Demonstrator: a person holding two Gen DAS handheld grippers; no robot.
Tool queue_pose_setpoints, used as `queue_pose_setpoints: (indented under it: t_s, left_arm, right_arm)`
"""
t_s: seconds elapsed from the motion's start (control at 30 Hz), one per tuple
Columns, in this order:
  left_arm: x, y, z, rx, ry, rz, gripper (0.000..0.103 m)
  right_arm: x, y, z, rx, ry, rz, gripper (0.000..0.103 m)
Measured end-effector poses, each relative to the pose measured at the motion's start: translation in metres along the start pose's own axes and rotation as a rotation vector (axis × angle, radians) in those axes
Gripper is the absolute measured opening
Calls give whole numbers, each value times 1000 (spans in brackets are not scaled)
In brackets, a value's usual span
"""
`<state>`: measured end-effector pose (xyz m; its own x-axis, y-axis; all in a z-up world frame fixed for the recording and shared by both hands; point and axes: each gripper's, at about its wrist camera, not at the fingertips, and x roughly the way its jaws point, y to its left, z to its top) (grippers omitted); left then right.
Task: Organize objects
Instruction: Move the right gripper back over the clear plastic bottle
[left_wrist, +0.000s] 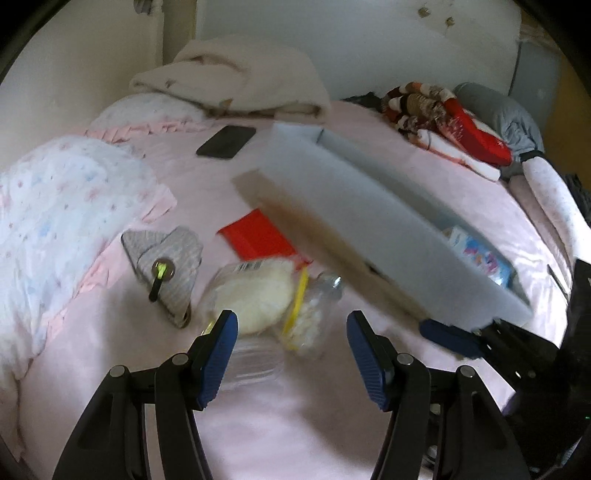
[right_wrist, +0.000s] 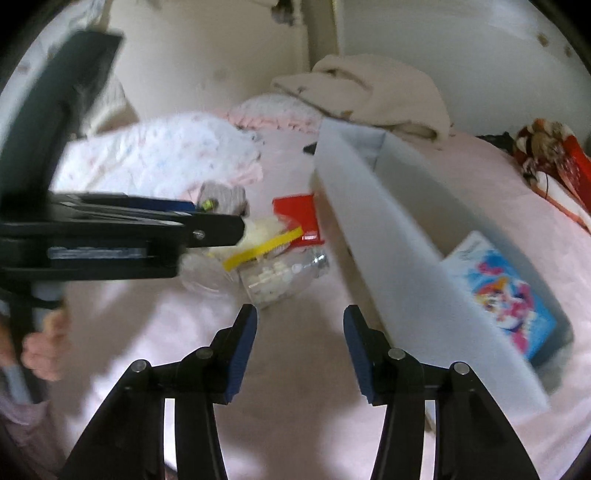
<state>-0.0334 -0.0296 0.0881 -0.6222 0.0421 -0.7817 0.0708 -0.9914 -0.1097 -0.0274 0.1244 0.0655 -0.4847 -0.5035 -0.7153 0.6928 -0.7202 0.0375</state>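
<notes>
On the bed (left_wrist: 110, 350), the left gripper (left_wrist: 291, 325), fingers apart and empty, sits nearest the bag (left_wrist: 255, 295) just ahead; the right gripper (right_wrist: 299, 317), also apart, hangs farther back beside the box (right_wrist: 388, 236).

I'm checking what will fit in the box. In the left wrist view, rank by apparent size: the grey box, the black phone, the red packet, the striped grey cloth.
1. grey box, by far largest, though nearest the camera.
2. striped grey cloth and red packet look alike; the packet is partly hidden.
3. black phone, smallest, but farthest away.
</notes>
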Motion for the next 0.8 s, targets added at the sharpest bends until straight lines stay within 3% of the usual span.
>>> queue_pose_setpoints:
  t_s: [0.17,0.3,0.4,0.47,0.8]
  left_arm:
    - [18,11,-9,-20,36,21,60]
    - [24,16,-13,-31,49,22,60]
    - [25,16,-12,-39,52,20,60]
    - [24,16,-12,-41,44,12,60]
    - [26,7,-14,-18,51,7,60]
  right_arm:
    - [26,3,-1,-7,11,27,49]
    - [54,-9,-13,41,88,3,49]
    - [59,-14,-16,69,95,44,56]
    - [61,-15,-17,72,104,84,67]
    - [62,1,-19,-17,111,-22,69]
